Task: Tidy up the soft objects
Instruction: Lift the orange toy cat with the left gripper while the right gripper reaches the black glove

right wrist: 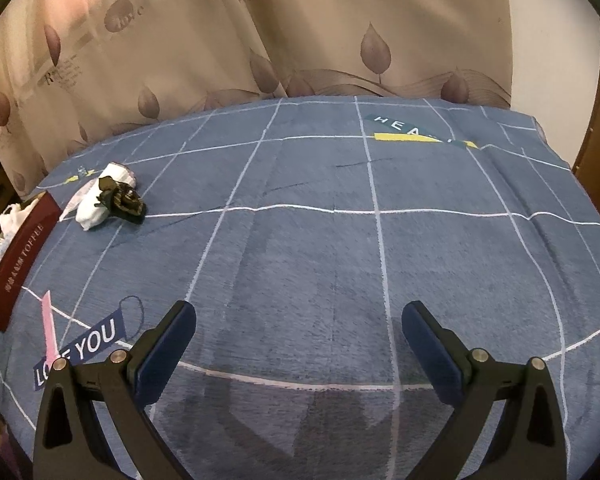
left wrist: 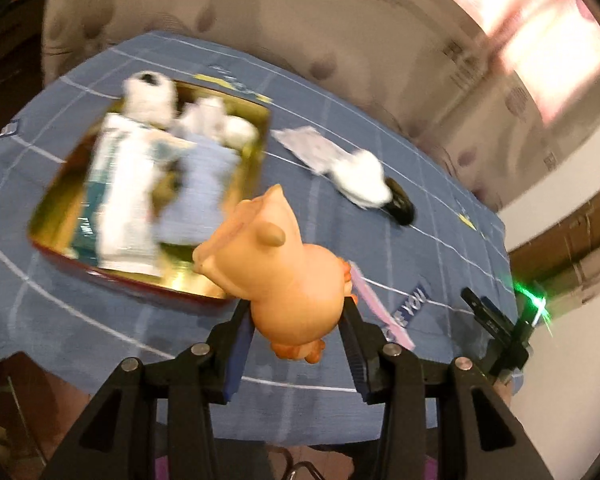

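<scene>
Left gripper [left wrist: 298, 320] clamps an orange pig toy [left wrist: 276, 264] (above the toffee tin [left wrist: 140, 284]); right gripper [right wrist: 300, 344] gapes wide, holding nothing.

From each wrist we look steeply down at the counter [right wrist: 300, 260]; both views share the tin [left wrist: 236, 296], perhaps blurred on the left.

- Left wrist view: motion-smeared; tin [left wrist: 148, 200] contents soft; blown-out pink glare at 2 o'clock.
- Right wrist view: dim, sharp; shadows on blue cloth [right wrist: 320, 260] at 6 o'clock.
- Fisheye bends edges.
</scene>
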A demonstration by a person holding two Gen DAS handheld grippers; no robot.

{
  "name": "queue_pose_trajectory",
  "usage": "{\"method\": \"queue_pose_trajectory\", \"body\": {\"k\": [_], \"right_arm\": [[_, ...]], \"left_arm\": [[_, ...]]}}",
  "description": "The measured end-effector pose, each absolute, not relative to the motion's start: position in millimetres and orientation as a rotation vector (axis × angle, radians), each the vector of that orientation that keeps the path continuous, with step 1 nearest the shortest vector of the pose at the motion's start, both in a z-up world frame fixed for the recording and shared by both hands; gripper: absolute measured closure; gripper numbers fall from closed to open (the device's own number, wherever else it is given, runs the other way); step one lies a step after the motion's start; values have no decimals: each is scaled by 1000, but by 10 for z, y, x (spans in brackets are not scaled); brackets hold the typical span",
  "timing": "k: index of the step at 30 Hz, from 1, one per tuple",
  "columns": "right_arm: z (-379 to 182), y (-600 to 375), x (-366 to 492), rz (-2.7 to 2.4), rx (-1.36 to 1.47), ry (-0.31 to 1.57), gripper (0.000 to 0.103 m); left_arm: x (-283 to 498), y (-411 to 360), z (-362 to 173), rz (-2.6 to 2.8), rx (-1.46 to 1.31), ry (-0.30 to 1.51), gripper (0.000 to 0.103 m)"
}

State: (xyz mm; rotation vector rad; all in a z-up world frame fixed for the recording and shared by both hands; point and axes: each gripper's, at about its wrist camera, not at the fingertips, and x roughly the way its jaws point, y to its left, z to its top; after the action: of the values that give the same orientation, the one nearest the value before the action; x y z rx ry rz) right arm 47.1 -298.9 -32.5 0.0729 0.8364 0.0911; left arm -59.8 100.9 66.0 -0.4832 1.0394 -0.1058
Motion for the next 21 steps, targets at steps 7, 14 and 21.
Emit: {"method": "queue_pose_trajectory", "body": {"k": [7, 14, 21], "right_arm": [[-356, -2891, 537, 68, 21, 887, 0], [48, -2231, 587, 247, -120, 817, 2], [181, -1473, 1022, 372, -313, 811, 17]], "left_arm": [[-728, 1446, 664, -40, -489, 992, 60], [-769, 1545, 673, -32, -459, 936, 59], [-738, 1548, 613, -52, -444, 935, 59]]}}
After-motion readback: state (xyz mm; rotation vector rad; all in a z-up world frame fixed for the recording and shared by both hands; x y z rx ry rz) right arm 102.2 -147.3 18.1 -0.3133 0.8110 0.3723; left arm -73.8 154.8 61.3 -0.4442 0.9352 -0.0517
